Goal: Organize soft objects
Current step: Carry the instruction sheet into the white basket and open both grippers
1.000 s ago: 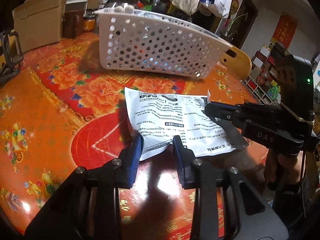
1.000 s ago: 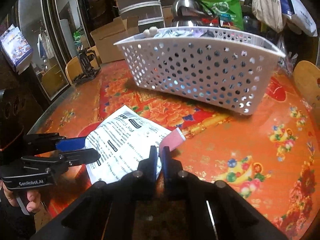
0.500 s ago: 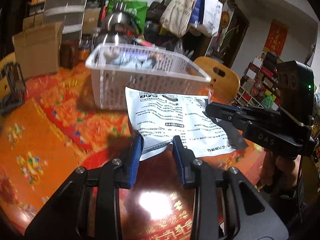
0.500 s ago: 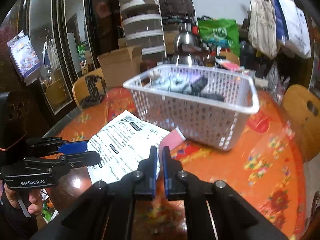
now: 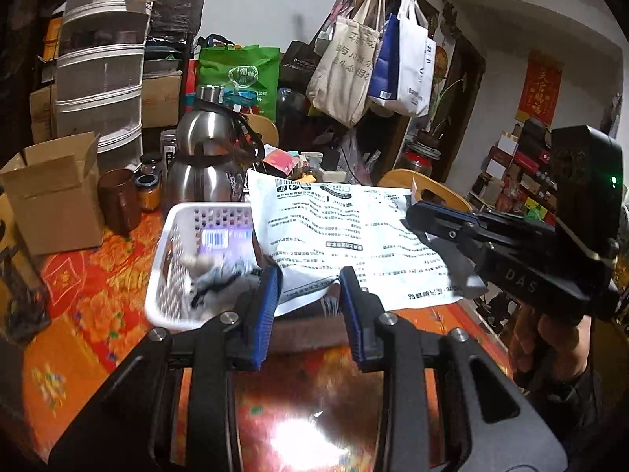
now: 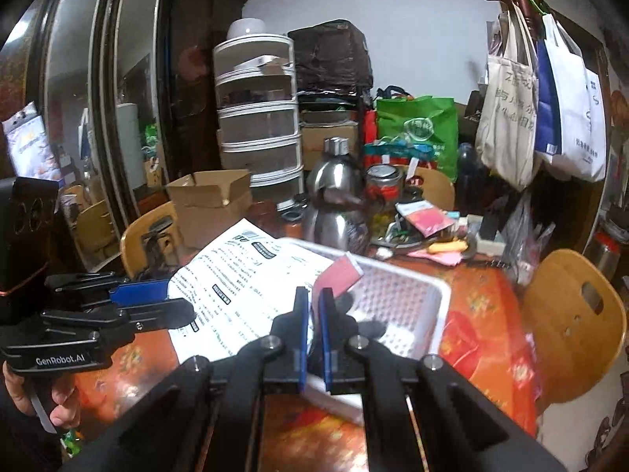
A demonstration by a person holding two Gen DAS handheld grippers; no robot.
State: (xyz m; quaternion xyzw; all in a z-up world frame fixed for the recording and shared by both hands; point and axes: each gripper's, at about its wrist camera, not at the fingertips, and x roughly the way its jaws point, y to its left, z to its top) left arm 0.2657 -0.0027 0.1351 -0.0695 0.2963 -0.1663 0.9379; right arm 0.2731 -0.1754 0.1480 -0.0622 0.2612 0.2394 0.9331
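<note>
A flat white soft packet (image 5: 338,232) printed with black text hangs in the air over the white perforated basket (image 5: 165,267). My right gripper (image 6: 312,299) is shut on the packet's (image 6: 243,287) edge, near its pink corner (image 6: 338,275). My left gripper (image 5: 308,281) has its blue-padded fingers around the packet's near edge, with a clear gap between them and the packet bunched in it. The basket (image 6: 416,299) holds several soft items, grey and white, and a purple packet.
The orange floral table (image 5: 78,303) carries a steel kettle (image 5: 208,157), a cardboard box (image 5: 55,192), brown jars (image 5: 118,200) and clutter behind the basket. Wooden chairs (image 6: 574,322) stand at the table's edge. Tote bags (image 6: 542,98) hang on a coat rack at the back right.
Both grippers have lifted the packet off the table and carried it up and forward. It now hangs over the basket, and the basket's inside shows from above.
</note>
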